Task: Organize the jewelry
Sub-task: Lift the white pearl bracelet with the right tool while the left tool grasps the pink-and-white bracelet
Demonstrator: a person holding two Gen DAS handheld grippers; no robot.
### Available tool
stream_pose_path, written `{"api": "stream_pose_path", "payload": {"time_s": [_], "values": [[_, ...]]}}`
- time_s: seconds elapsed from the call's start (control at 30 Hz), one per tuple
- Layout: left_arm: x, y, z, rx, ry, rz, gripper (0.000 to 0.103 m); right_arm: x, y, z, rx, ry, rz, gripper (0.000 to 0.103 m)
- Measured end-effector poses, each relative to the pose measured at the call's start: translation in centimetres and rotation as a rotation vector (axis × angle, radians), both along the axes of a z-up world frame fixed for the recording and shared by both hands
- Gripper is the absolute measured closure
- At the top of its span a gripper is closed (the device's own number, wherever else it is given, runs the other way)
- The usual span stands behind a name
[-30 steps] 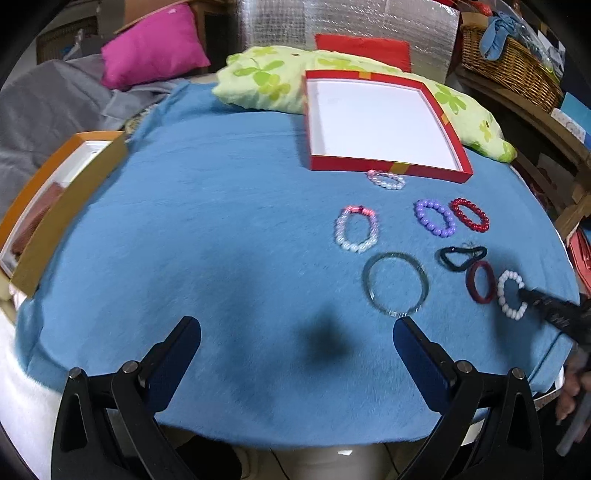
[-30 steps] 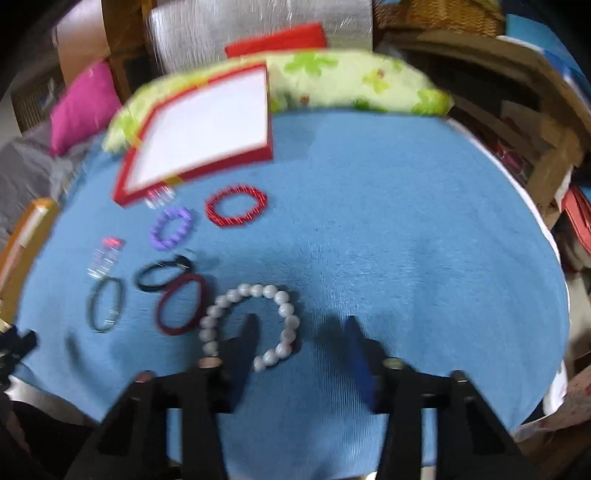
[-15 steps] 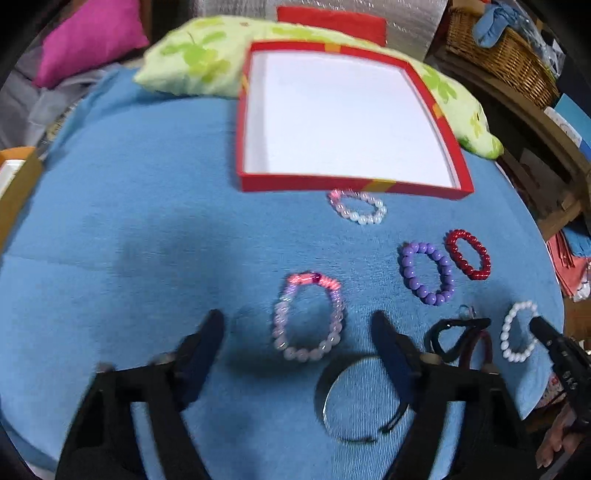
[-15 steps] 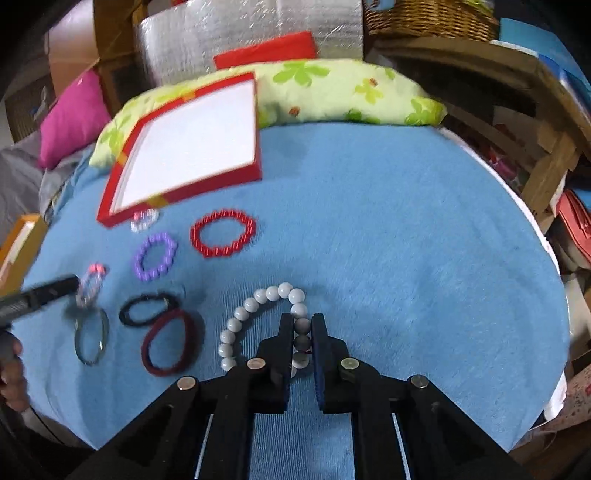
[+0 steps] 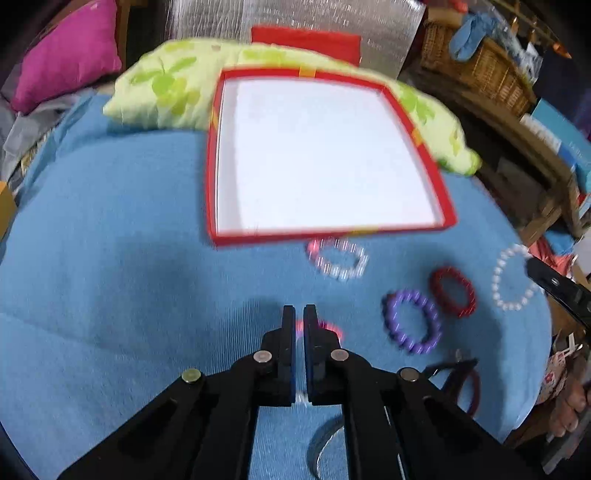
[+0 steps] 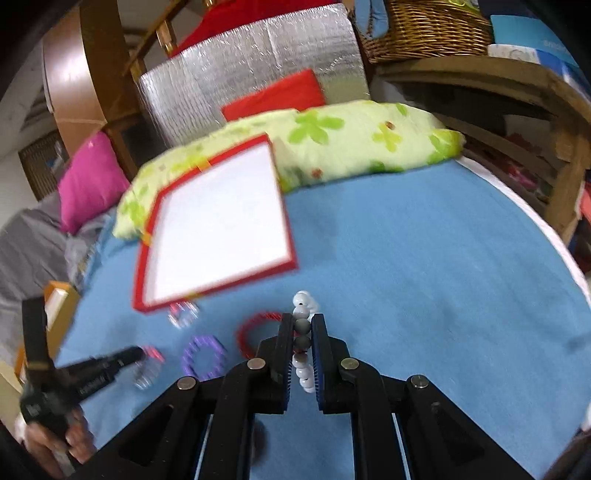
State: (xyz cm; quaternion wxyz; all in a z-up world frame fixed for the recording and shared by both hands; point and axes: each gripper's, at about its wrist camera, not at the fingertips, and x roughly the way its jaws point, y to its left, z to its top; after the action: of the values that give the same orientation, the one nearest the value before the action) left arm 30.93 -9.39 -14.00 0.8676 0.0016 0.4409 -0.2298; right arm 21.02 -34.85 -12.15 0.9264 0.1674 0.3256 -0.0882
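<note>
A matt blue fleecy cloth (image 5: 110,221) covers the worktop. The red box (image 5: 445,206) looks like card, its inside plain matt white. The white bead bracelet (image 6: 303,299) shines, smooth and glossy. Each tool (image 6: 302,334) is matt black plastic with bright metal pins. Behind stand crinkled silver foil sheeting (image 6: 258,62) and a woven wicker basket (image 6: 424,26).

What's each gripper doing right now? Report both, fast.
Left gripper: shut on the pink-and-clear bead bracelet.
Right gripper: shut on the white bead bracelet.
</note>
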Motion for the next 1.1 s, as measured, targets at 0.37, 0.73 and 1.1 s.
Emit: {"api": "stream_pose_path", "payload": {"time_s": [0.37,0.73,1.1], "values": [[2.9,-0.3,2.0,-0.092,-0.029,0.000,0.099,7.9,2.1,2.2,0.169,-0.151,0.142,0.092],[-0.6,-1.3,-2.2,0.070,0.079,-0.062,0.040,11.4,0.3,-0.5,0.240,-0.114,0.095,0.092],[-0.8,-2.4,-2.9,0.123,0.002,-0.097,0.089,10.8,-0.3,-0.2,0.238,-0.142,0.071,0.092]]}}
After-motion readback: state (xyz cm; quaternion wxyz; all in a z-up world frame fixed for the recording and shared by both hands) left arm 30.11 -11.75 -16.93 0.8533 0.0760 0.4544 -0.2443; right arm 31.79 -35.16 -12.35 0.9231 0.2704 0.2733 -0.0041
